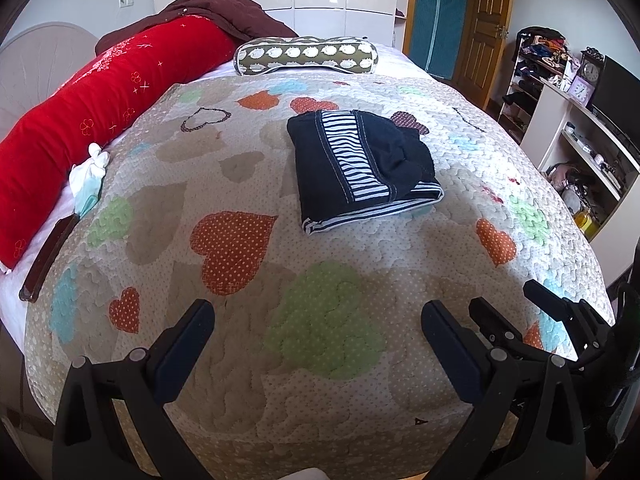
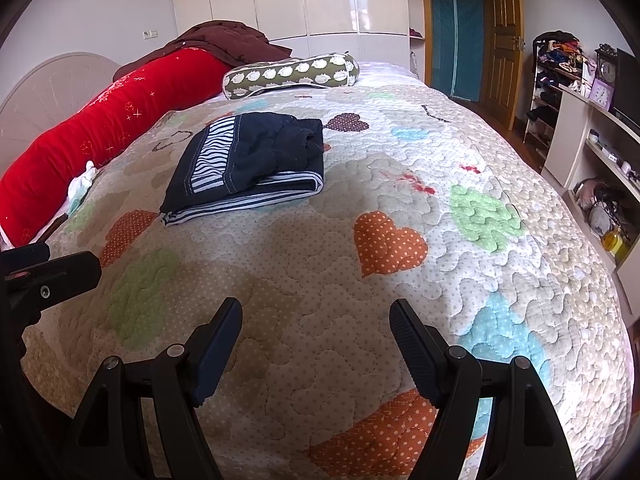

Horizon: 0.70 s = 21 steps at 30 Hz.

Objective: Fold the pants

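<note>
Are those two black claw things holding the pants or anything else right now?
Nothing is held. The left gripper and right gripper are both open above the quilt; the folded pants lie apart, untouched.

No words, brands or labels can be read in either view. The only signs are clock dials on the shelf unit at the right edge: a dark clock [image 1: 591, 71] and a purple clock [image 1: 580, 91] just below it, both too small and blurred for their numerals to be made out
</note>
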{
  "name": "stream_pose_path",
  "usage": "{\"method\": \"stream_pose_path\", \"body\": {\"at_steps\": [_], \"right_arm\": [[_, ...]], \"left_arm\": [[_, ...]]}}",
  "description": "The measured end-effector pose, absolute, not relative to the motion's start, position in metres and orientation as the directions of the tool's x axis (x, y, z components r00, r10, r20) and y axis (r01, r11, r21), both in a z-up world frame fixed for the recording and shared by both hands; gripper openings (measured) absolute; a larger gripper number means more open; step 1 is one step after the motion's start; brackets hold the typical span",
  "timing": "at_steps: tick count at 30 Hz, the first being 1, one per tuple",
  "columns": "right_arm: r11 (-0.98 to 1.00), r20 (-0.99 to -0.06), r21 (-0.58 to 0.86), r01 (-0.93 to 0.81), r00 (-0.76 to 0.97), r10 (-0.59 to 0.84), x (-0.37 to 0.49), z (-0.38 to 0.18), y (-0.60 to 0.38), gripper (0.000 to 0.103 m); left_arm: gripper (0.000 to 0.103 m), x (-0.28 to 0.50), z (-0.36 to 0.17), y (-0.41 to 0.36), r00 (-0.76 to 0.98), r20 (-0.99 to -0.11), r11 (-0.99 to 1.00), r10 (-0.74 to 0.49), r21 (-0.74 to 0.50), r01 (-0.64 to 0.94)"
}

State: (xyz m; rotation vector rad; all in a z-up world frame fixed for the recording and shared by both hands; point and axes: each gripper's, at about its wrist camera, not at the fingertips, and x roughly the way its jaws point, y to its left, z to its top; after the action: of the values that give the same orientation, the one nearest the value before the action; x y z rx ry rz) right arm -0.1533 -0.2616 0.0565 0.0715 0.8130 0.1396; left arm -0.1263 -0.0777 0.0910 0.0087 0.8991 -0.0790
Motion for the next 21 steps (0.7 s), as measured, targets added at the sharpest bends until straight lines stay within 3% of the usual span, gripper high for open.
{"method": "stream_pose_path", "body": {"at_steps": [21], "right_arm": [[0.988, -0.738, 0.09, -0.122, 0.658, 0.148, -0.154, 0.05, -0.25, 0.08]], "left_arm": [[0.103, -0.125, 0.087, -0.075, 0.614, -0.787, 0.998, -0.059, -0.028, 0.061]]}}
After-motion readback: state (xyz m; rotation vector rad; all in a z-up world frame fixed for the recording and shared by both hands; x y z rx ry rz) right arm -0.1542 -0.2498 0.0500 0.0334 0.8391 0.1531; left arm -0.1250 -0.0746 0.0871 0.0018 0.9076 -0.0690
